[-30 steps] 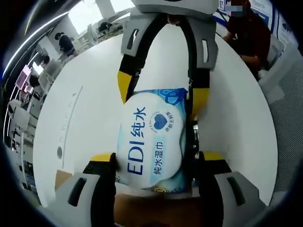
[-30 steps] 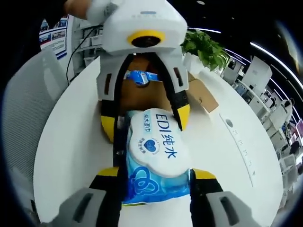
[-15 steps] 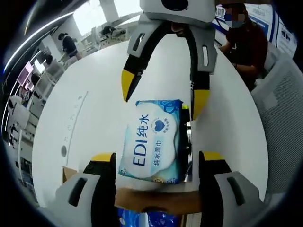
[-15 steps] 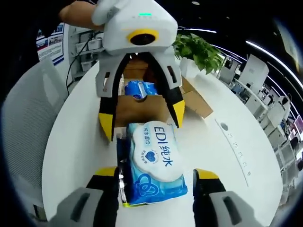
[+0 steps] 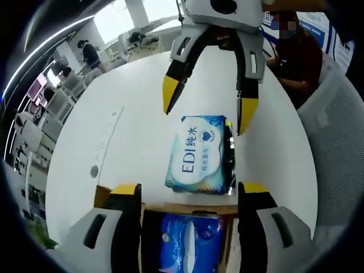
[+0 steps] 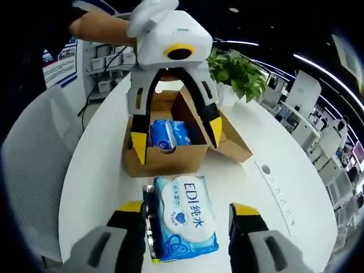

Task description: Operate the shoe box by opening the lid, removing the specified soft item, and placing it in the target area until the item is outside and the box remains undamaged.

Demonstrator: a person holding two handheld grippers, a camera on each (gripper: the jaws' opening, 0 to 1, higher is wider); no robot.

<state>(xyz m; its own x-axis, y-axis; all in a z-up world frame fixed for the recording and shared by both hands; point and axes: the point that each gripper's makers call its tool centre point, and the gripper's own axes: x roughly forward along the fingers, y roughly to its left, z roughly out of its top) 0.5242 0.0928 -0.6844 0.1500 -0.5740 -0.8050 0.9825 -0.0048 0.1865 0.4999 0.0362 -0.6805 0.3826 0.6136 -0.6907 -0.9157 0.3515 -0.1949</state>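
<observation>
A blue and white wet-wipes pack (image 5: 199, 153) (image 6: 182, 219) lies flat on the white round table (image 5: 125, 136), just outside the open cardboard shoe box (image 6: 165, 162). A second blue pack (image 6: 168, 133) (image 5: 190, 244) rests inside the box. The box lid flap (image 6: 236, 145) hangs open to one side. My left gripper (image 5: 189, 189) (image 6: 177, 141) hovers above the box, open, holding nothing. Facing it across the pack, my right gripper (image 6: 187, 209) (image 5: 208, 111) is also open, its jaws standing wider than the pack and apart from it.
A potted plant (image 6: 239, 62) stands beyond the box. A grey chair (image 5: 335, 131) and a seated person (image 5: 296, 51) are at the table's edge. A person's arm (image 6: 96, 25) holds the left gripper. Office desks fill the background.
Both grippers have pulled back and up from the wipes pack, which was between their jaws and now lies free on the table. The open box has come into sight.
</observation>
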